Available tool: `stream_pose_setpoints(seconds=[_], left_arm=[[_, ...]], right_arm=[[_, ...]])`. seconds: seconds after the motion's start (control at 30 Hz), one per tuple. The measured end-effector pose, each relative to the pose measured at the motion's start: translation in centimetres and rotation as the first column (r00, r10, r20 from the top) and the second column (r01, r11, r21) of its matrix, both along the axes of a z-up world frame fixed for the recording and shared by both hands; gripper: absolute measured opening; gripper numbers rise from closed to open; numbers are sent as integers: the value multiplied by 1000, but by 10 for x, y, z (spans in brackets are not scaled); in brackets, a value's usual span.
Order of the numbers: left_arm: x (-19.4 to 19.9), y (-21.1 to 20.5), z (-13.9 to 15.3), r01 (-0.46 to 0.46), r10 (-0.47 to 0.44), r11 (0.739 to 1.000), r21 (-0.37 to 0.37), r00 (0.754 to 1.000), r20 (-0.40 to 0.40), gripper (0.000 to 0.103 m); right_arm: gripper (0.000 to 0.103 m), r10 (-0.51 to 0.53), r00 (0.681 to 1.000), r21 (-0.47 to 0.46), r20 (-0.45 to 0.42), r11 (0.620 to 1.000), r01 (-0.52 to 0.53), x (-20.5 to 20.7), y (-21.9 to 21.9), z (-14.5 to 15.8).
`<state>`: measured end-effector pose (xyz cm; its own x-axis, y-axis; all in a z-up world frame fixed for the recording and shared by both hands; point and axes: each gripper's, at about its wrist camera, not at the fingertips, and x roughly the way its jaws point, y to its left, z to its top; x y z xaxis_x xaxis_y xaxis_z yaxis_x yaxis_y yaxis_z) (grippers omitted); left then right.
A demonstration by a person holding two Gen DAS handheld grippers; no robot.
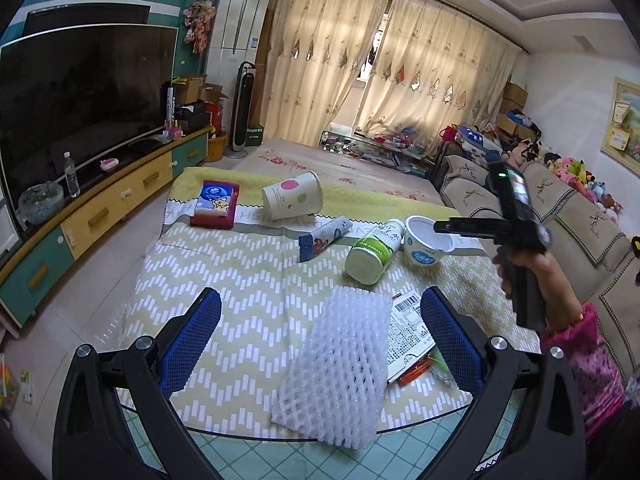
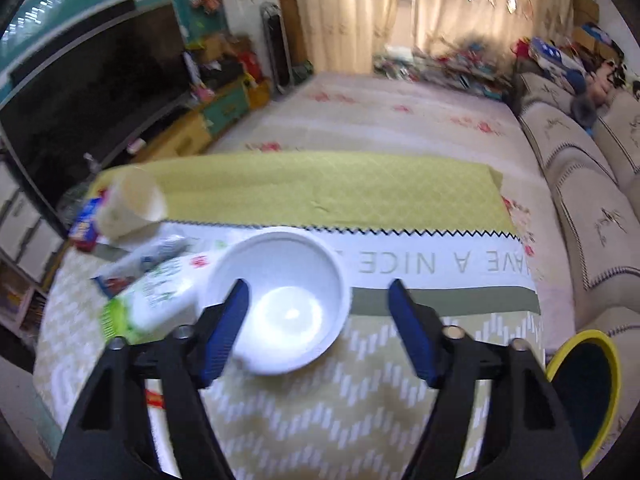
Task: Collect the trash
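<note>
Trash lies on a cloth-covered table (image 1: 240, 280). A white foam net sleeve (image 1: 340, 364) lies between the open jaws of my left gripper (image 1: 320, 312), beside a barcode-printed packet (image 1: 412, 328). Further back lie a green-and-white bottle (image 1: 372, 252) on its side, a white bowl (image 1: 424, 244), a tube-shaped wrapper (image 1: 324, 238), a tipped paper cup (image 1: 292, 196) and a red tissue box (image 1: 216, 204). My right gripper (image 2: 320, 312) is open above the white bowl (image 2: 280, 300), its left finger over the near rim. The bottle (image 2: 156, 300) lies left of the bowl. The right wrist view is blurred.
A yellow-rimmed bin (image 2: 588, 396) stands at the table's right side. A beige sofa (image 1: 576, 232) runs along the right. A TV (image 1: 76, 108) on a low cabinet (image 1: 100, 216) stands on the left. Curtains (image 1: 380, 72) and clutter fill the far end.
</note>
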<state>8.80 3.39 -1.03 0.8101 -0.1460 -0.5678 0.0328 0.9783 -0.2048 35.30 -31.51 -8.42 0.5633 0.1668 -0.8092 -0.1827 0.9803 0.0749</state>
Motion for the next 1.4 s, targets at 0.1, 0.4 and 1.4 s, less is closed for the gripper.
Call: stream_pose_setpoints(seconds=[0.1,0.4,1.4], left_arm=[[3,0,-4,4,-4,1000,4,1000,-4,98],[8,-5,-7,22,-22,1000,4,1000,-14,98],[1,-61,-1,124,-124,991,49,992,-3,98]], right_arm=[[41,-8,999,-9,-54,1000,8,13,4,-15],[17,-30,993,56,-111,998,36,23,0,-31],[8,-355,934,146,32,927,347,-133,-214,-5]])
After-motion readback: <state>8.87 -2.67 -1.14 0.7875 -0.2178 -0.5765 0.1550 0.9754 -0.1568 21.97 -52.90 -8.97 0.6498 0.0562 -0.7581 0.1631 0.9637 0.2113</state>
